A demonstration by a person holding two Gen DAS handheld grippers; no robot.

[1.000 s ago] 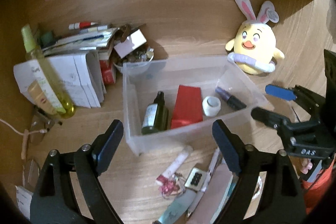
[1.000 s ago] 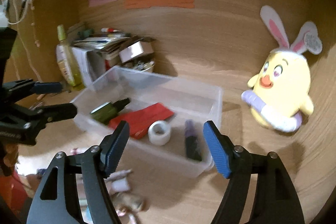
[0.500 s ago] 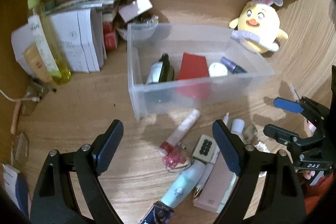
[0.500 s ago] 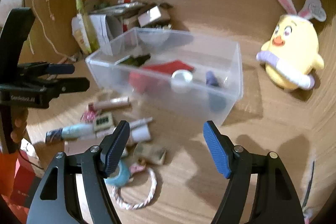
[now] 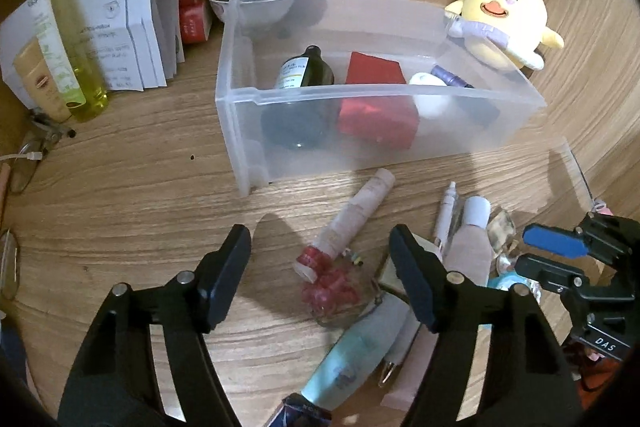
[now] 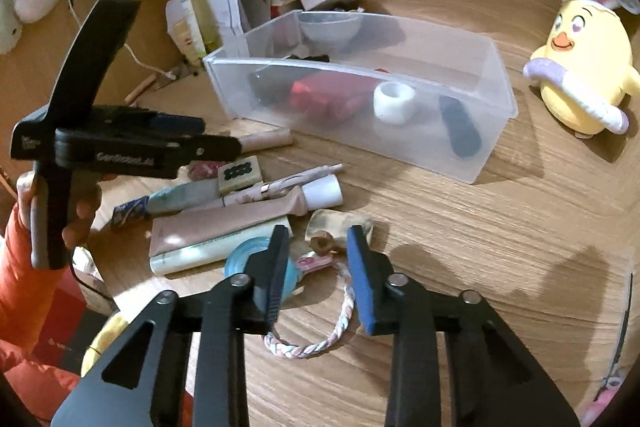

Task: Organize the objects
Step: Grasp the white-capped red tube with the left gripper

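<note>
Left claw (image 5: 320,275): I have brought it down over the loose heap on the desk (image 5: 140,195). Its jaws have just been closing and now stand half-wide, nothing gripped. The pink tube (image 5: 352,219) with the red cap lies between them, untouched.

Storage bin (image 5: 360,123): clear, behind the heap. It already holds a dark bottle (image 5: 304,71), a red box (image 5: 376,107), a white ring-shaped piece (image 6: 394,103) and a dark tube.

Right claw (image 6: 316,251): it has dropped too, and its jaws have just been closing to a narrow gap. A small brown knob (image 6: 322,243) and a pink scrap sit in that gap. I judge it a pick just starting, the next thing for the bin.

Hard to make out: whether the pads press on the knob or only flank it. The braided ring (image 6: 320,331) runs under the right claw. The teal tube (image 5: 352,359) is cut off at the bottom edge.
</note>
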